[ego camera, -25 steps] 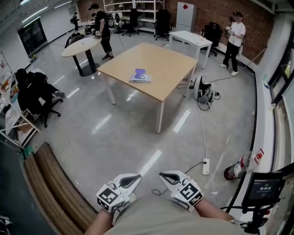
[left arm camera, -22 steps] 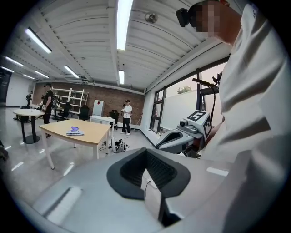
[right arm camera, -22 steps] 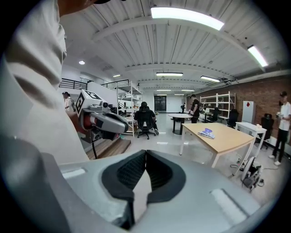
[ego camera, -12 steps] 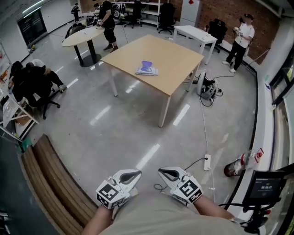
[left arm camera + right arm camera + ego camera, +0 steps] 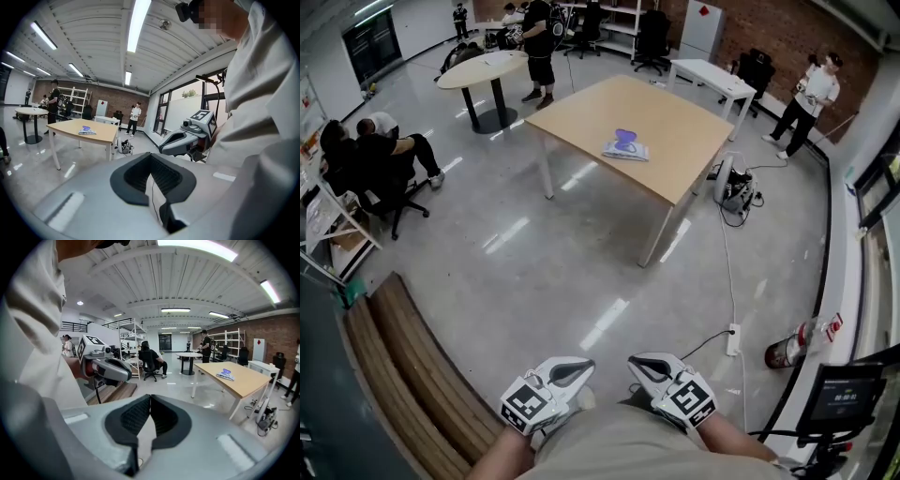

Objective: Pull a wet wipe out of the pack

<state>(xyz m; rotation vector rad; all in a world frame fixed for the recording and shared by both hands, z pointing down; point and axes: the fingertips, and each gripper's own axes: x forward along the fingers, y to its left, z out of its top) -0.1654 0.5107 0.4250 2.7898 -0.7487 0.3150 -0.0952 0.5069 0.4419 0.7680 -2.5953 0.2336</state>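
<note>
The wet wipe pack [image 5: 625, 147], pale with a purple top, lies flat on a wooden table [image 5: 675, 122] far across the room. It also shows small in the left gripper view as the pack [image 5: 87, 131] and in the right gripper view as the pack [image 5: 226, 375]. My left gripper [image 5: 584, 367] and right gripper [image 5: 635, 364] are held side by side close to my waist, far from the table. The left gripper [image 5: 151, 157] is shut with its ribbed pads together and nothing between them. So is the right gripper [image 5: 150, 399].
A wooden bench [image 5: 403, 375] runs along the lower left. A power strip [image 5: 733, 337] with a cable and a fire extinguisher [image 5: 792, 349] lie on the floor at right, near a monitor stand [image 5: 839, 398]. Seated people [image 5: 375, 159] are at left, and a round table [image 5: 483, 70] stands behind.
The head view has shifted, so the table and pack now sit further right in the picture. Both grippers stay shut at my waist.
</note>
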